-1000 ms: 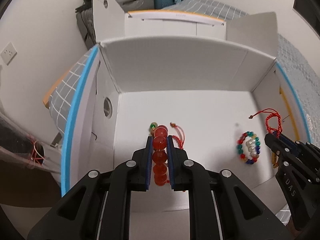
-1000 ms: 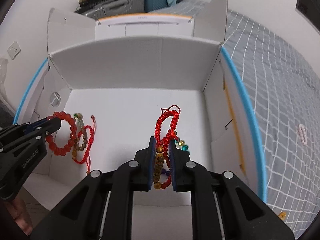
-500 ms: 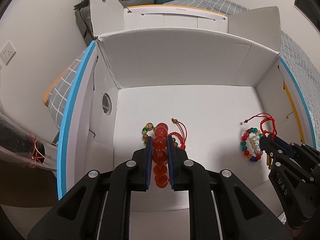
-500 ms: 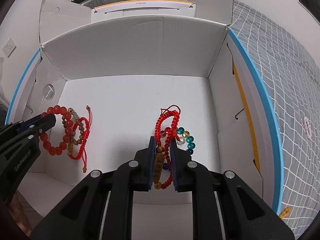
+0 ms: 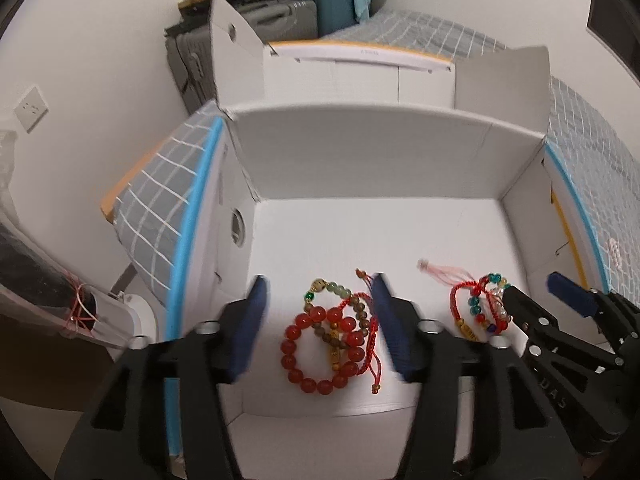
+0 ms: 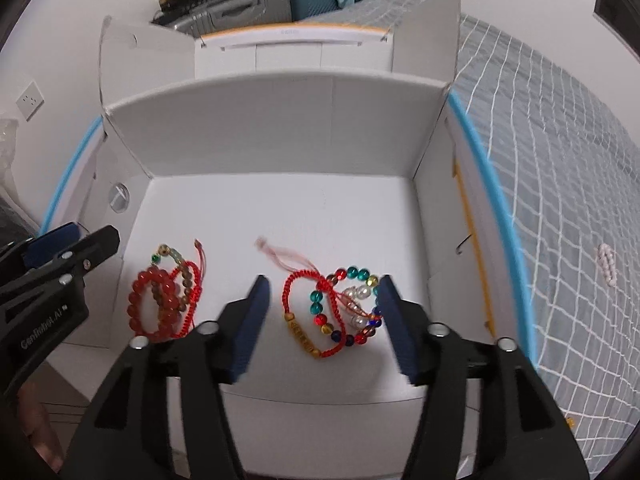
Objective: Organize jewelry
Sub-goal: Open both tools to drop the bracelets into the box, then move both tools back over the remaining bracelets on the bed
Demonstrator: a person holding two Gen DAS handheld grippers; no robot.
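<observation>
Tools — left [image 5: 320,320], right [image 6: 322,320] — wide, holding nothing; lift straight clear of bracelet piles [image 5: 332,340] [image 6: 336,312] in white box [image 6: 280,128] — no snagging cords.

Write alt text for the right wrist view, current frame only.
The right gripper hangs open over a white cardboard box, its blue pads either side of a pile of bracelets: red cord, multicoloured beads, pearls. A second pile with a red bead bracelet lies at the box's left, near the open left gripper; a grey checked bedcover lies to the right.
</observation>
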